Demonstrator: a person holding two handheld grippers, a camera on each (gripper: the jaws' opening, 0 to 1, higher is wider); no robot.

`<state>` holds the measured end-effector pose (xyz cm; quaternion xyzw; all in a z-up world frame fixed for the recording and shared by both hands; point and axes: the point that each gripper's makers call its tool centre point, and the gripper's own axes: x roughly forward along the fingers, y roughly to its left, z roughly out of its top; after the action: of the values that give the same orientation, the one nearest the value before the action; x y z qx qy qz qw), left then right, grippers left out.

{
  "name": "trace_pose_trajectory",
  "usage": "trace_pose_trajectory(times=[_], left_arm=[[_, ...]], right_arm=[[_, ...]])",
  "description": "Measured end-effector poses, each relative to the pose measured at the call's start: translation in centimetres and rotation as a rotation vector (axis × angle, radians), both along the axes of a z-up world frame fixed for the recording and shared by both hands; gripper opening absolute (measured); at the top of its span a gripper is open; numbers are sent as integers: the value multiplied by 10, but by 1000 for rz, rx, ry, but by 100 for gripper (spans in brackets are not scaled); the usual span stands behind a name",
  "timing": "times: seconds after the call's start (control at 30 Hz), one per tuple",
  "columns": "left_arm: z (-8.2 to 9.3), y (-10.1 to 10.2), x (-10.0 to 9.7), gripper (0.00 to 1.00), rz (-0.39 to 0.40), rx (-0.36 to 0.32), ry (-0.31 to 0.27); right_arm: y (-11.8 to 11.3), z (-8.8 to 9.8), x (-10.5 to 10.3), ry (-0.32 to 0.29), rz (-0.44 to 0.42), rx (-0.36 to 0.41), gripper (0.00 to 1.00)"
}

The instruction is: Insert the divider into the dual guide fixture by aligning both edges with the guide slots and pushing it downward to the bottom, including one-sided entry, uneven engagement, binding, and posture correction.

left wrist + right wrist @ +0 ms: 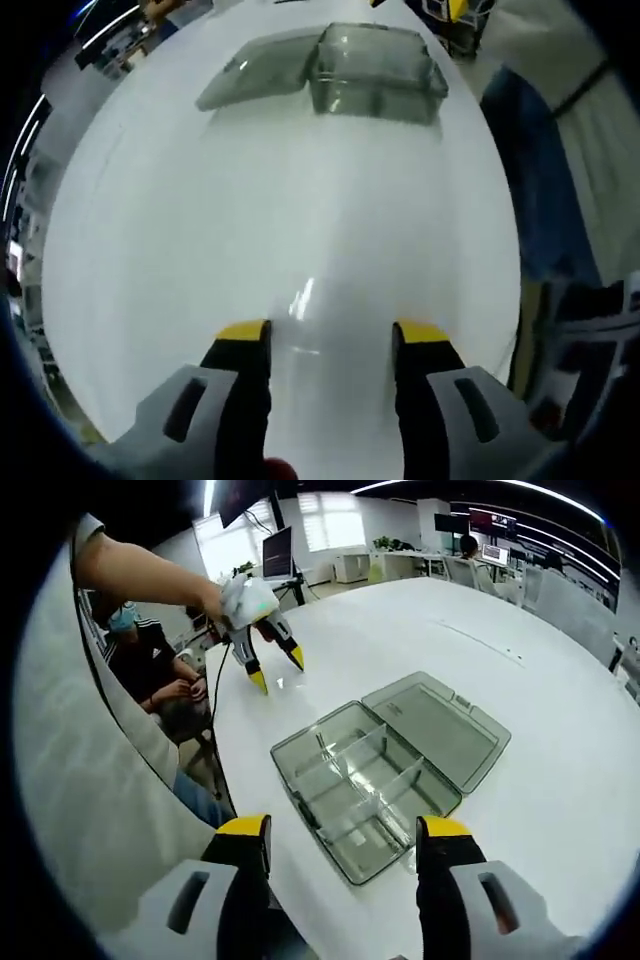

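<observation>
Divider: thin clear plastic dividers [385, 780] stand upright inside the smoky transparent plastic compartment box [352, 798], splitting it into cells; which one is the task's piece you cannot tell. The box sits open on the round white table [560, 710], its hinged lid [438, 728] laid flat beside it, touching along one edge. In your left gripper view the same box [375, 72] and lid [252, 68] lie at the far side of the table [200, 260], well apart from your jaws. Your left gripper [330, 335], yellow-tipped and black, has its jaws spread with nothing between them, over bare table. In the right gripper view it [276, 668] hangs above the table near the edge, held in your hand [215, 600]. Your right gripper [342, 832] hovers near the box's close corner, jaws spread wide, gripping nothing. Seated person [150, 665] beyond the table edge, monitors [278, 552] behind.
</observation>
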<state>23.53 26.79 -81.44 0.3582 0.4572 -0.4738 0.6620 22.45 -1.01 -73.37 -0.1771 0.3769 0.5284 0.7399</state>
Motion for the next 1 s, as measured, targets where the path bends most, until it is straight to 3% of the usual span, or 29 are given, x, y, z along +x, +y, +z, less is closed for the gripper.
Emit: trace_pose_trajectory(times=[0.6,1.0], left_arm=[[-2,-5,0,42,-67,28,36],[-1,-5,-1,39,-67,54,42]], right_arm=[[-5,2,-2,-6,-10,-4,55],[-10,7,-5,-21,-12,-6,55]])
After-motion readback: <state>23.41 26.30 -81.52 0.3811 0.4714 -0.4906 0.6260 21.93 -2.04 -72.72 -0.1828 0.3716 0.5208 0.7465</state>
